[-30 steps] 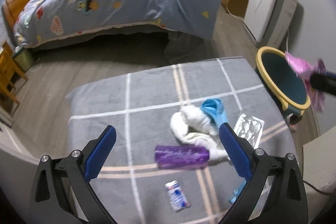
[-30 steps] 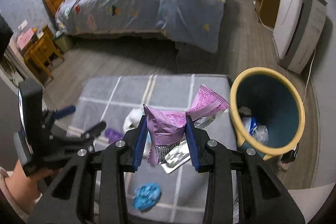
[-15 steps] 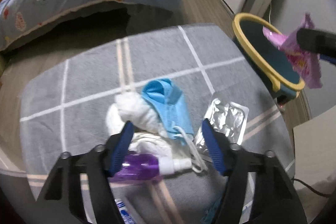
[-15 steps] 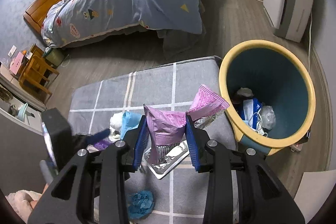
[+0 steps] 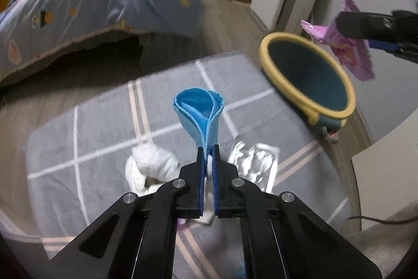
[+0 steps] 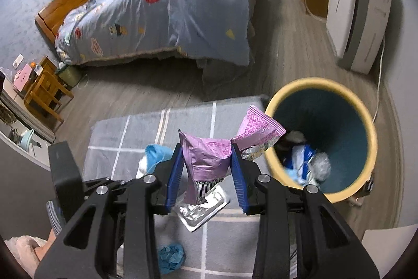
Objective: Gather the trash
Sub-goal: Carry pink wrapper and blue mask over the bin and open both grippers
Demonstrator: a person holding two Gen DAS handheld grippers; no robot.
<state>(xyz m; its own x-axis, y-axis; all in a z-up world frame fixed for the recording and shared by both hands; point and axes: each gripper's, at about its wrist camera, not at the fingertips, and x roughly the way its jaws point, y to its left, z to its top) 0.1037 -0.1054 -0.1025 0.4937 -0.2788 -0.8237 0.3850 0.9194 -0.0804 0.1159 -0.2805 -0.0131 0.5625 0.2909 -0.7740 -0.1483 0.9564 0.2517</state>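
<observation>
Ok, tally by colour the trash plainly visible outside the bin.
Blue: 2, mask, crumpled wad
Purple: 1, wrapper
White: 1, tissue
Silver: 1, blister pack
Total: 5

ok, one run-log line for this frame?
left claw: shut on blue mask | right claw: shut on purple wrapper | bin: not yet reached

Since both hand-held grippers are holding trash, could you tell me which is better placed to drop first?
Right hand-held gripper: its crumpled purple snack wrapper hangs beside the yellow-rimmed teal bin; the left's folded blue mask sits farther back.
</observation>
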